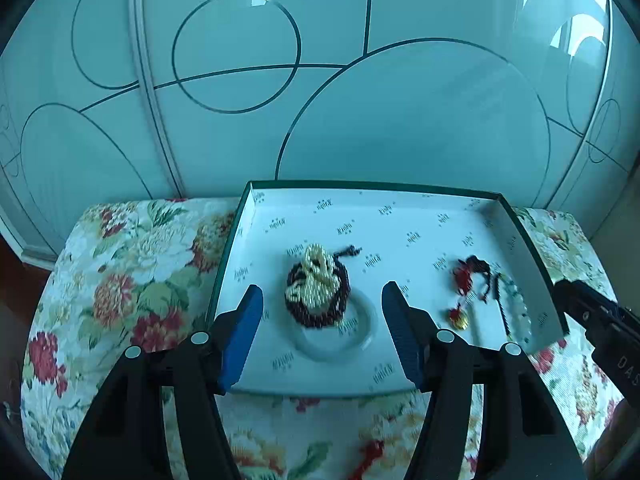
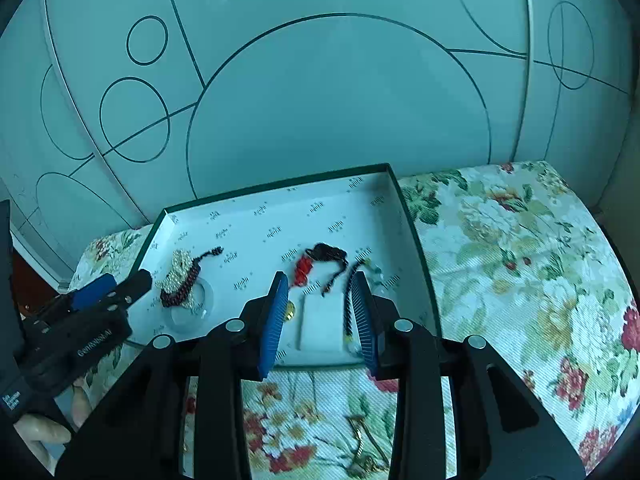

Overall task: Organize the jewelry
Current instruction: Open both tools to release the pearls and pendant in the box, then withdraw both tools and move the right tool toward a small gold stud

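Observation:
A shallow green-rimmed box [image 1: 536,248] [image 2: 416,240] with a white printed lining lies on a floral cloth. In it a cream pearl strand [image 1: 318,276] is piled on dark red beads [image 1: 320,316] over a white bangle [image 1: 368,332]; this pile shows in the right wrist view [image 2: 180,280]. To the right lie a red tassel charm [image 1: 464,276] [image 2: 304,268], a gold pendant [image 1: 460,320] [image 2: 289,312], a dark cord [image 1: 502,308] [image 2: 349,300] and a white block [image 2: 320,320]. My left gripper [image 1: 322,304] is open above the pile. My right gripper [image 2: 322,296] is open over the white block.
The floral cloth [image 1: 132,280] [image 2: 520,260] covers the surface, with bare cloth left and right of the box. A gold chain [image 2: 360,440] lies on the cloth below my right gripper. Frosted glass doors with circle patterns [image 1: 320,80] stand right behind.

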`<state>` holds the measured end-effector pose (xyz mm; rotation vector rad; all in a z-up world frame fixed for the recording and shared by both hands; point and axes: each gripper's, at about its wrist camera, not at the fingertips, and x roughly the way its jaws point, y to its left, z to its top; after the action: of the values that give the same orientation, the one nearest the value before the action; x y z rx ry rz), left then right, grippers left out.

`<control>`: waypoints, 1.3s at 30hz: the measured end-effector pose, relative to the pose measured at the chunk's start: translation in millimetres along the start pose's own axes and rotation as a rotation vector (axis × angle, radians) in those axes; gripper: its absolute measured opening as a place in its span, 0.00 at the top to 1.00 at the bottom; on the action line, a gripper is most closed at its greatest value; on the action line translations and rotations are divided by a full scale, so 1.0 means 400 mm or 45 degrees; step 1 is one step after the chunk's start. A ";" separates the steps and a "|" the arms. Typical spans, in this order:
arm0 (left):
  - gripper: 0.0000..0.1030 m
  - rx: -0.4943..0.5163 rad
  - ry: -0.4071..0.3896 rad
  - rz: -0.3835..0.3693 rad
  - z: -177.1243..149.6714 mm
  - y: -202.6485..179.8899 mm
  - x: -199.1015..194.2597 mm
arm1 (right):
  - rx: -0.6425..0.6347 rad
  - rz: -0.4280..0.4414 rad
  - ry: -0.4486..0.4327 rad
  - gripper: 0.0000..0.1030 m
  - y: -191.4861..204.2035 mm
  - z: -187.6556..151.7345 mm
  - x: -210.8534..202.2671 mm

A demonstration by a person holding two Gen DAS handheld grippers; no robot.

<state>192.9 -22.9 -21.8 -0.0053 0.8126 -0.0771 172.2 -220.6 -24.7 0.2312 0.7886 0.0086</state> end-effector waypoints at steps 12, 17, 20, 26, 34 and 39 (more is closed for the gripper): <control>0.40 -0.050 0.075 -0.004 -0.147 0.003 -0.071 | 0.048 -0.127 0.062 0.68 -0.110 -0.172 -0.104; 0.40 -0.060 0.092 0.014 -0.196 0.015 -0.087 | 0.040 -0.123 0.073 0.69 -0.106 -0.215 -0.127; 0.40 -0.068 0.111 0.031 -0.223 0.031 -0.088 | 0.024 -0.112 0.078 0.69 -0.086 -0.236 -0.134; 0.40 -0.102 0.100 0.085 -0.244 0.091 -0.106 | -0.070 -0.045 0.092 0.70 0.015 -0.272 -0.131; 0.40 -0.200 0.093 0.138 -0.261 0.184 -0.118 | -0.233 0.063 0.125 0.71 0.174 -0.309 -0.102; 0.40 -0.234 0.103 0.133 -0.267 0.208 -0.111 | -0.273 0.081 0.161 0.80 0.217 -0.321 -0.066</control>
<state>90.6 65.8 -65.9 -0.1339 0.8976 0.0969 69.9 -112.4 -75.6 0.0524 0.8991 0.1687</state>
